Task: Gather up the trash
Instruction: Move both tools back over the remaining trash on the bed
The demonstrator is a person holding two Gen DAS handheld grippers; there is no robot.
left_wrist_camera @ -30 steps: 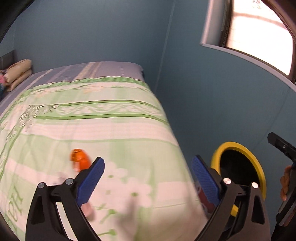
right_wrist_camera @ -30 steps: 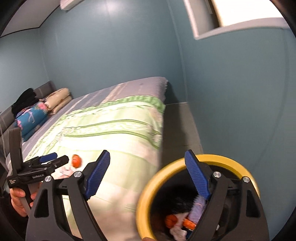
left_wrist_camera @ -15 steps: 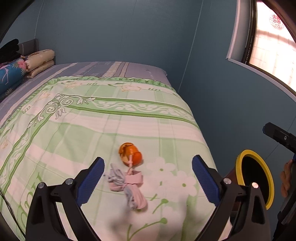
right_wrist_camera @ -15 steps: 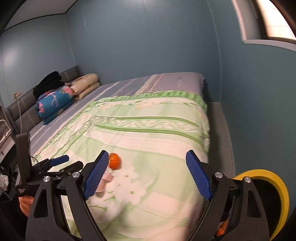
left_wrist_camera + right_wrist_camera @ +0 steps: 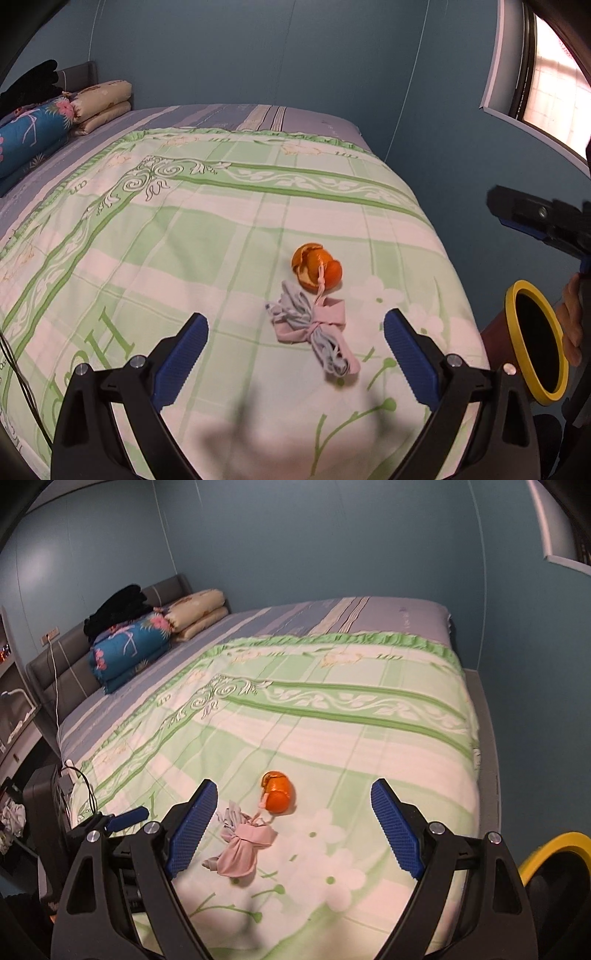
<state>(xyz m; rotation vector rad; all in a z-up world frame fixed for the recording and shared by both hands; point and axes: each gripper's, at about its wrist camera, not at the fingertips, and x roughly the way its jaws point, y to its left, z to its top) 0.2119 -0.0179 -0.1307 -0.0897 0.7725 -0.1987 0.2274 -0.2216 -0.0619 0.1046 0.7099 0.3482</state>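
Observation:
An orange peel (image 5: 317, 270) (image 5: 277, 792) lies on the green-and-white bedspread (image 5: 184, 236) (image 5: 369, 746). Touching it on the near side is a knotted pink-and-grey cloth scrap (image 5: 314, 328) (image 5: 242, 843). My left gripper (image 5: 293, 350) hangs open above the bedspread, with the cloth scrap just beyond its tips. My right gripper (image 5: 293, 829) is open too, nothing between its pads, and the peel and cloth lie ahead of it toward the left finger. The yellow-rimmed bin (image 5: 537, 341) (image 5: 554, 853) stands beside the bed's near right corner. The right gripper also shows at the right of the left wrist view, held by a hand (image 5: 570, 314).
Folded blankets and pillows (image 5: 147, 642) (image 5: 55, 118) are stacked by the grey headboard (image 5: 66, 664) at the far left. Blue walls close in behind and to the right, with a window (image 5: 554, 92) at the upper right. Cables and clutter (image 5: 70, 775) sit at the bed's left side.
Both grippers have swung left, away from the bin and over the bed. The peel and cloth scrap now lie ahead of both of them. Both have stayed open.

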